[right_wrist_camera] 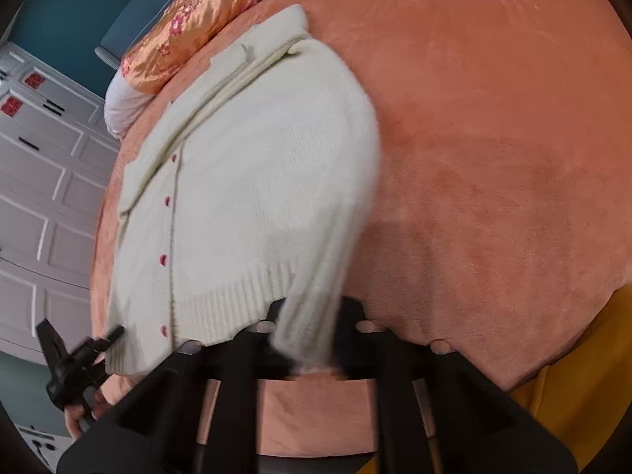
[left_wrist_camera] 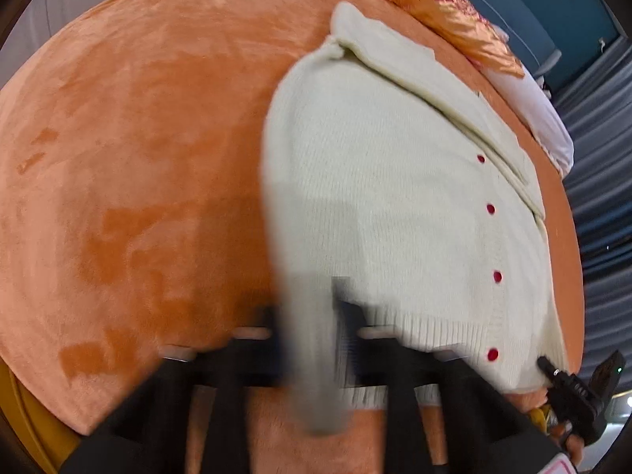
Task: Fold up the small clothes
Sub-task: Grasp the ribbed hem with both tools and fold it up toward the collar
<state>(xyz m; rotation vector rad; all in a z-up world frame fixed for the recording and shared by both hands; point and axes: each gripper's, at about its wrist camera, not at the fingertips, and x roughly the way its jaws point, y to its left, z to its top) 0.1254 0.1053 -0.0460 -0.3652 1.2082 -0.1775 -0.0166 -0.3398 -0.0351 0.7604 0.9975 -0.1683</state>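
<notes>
Knit fabric fills both near views. The left claw is clamped narrow on a hanging, blurred sleeve of the cream cardigan, near the ribbed hem. The right claw is likewise pinched shut on the ribbed cuff of the other sleeve. Each claw shows at the other view's bottom corner, at the hem beside the lowest red button. Beyond them the cardigan lies buttoned and flat on the orange bed, collar farthest away. Past the collar lie an orange floral pillow and a white pillow.
</notes>
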